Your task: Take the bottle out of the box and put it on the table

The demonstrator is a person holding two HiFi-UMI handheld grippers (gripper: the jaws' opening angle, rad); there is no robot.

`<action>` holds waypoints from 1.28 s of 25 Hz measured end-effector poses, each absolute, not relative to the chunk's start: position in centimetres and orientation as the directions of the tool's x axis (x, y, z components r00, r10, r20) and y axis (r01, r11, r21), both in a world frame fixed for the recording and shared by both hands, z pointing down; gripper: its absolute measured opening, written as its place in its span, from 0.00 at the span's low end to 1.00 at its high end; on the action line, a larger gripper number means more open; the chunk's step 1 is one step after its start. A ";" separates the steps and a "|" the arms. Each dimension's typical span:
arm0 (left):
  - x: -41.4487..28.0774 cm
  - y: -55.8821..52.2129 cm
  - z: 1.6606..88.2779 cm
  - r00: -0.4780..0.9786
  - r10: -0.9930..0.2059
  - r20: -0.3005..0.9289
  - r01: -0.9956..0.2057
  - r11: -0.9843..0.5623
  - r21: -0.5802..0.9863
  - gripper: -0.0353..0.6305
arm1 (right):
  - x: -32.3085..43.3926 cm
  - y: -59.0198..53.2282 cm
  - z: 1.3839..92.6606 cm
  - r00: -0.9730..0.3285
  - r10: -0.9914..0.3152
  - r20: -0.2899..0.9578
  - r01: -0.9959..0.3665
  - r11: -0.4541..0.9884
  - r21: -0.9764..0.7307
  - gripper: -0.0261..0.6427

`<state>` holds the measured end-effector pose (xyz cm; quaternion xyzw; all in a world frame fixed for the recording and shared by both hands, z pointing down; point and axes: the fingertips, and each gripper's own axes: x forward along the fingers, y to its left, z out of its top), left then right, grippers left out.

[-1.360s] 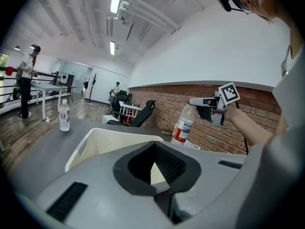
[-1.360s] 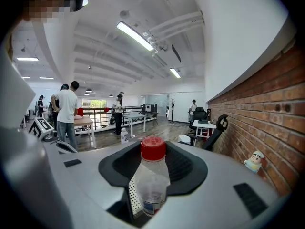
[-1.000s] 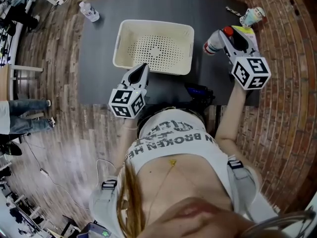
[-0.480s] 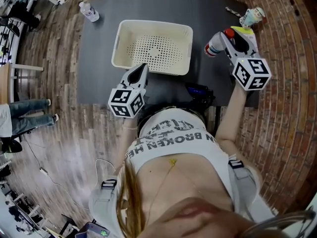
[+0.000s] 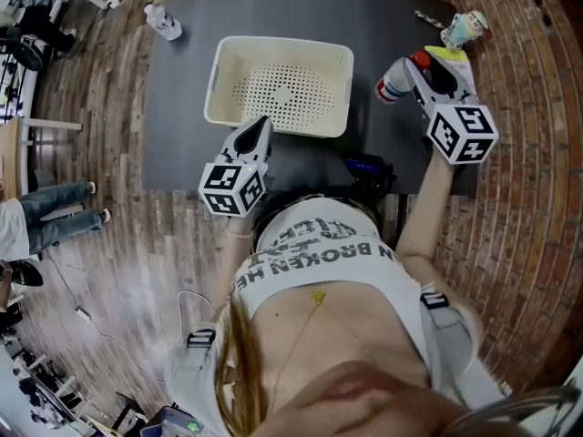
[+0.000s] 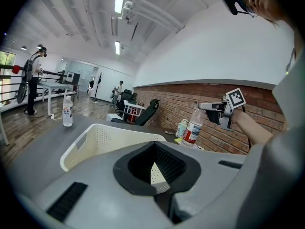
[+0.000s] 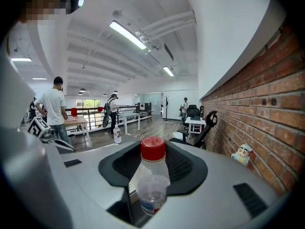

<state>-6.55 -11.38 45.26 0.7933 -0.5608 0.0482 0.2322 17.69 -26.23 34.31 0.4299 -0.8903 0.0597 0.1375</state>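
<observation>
Left tongs [image 5: 262, 124] are sitting closed and empty at the tabletop's [image 5: 182, 107] near edge, tip just beside the box [image 5: 310, 129]. No risk there. Box is looking empty. Right tongs [image 5: 412, 66] are clamping the bottle [image 5: 392, 86] high up near the red cap, close to the tabletop's right edge. Can't tell if its base is touching down.

Risks I'm seeing:
- Letting go while it's hanging or tilted, so it's toppling and rolling off the right edge.
- Gripping that high is likely letting the body swing.
- It's crowding the yellow pad [image 5: 446, 53] and toy figure [image 5: 463, 29] at the far right corner, so it could be knocking those.

Spare bottle [image 5: 165, 20] at the far left corner is sitting well apart.
</observation>
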 end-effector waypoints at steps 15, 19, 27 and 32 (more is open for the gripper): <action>-5.8 -11.8 46.1 0.364 -0.861 0.355 -0.912 -0.251 0.324 0.05 | 19.7 -27.1 38.8 -0.556 -0.747 0.364 -0.802 0.597 0.002 0.27; -5.7 -11.7 46.5 0.362 -0.856 0.369 -0.912 -0.243 0.331 0.05 | 20.4 -27.3 42.2 -0.535 -0.738 0.411 -0.814 0.581 -0.015 0.27; -5.8 -11.5 47.1 0.366 -0.849 0.381 -0.908 -0.237 0.344 0.05 | 20.9 -26.6 48.5 -0.507 -0.701 0.502 -0.818 0.575 -0.023 0.27; -5.7 -11.8 47.1 0.368 -0.848 0.381 -0.907 -0.237 0.348 0.05 | 20.9 -26.3 50.1 -0.501 -0.710 0.495 -0.820 0.572 -0.009 0.27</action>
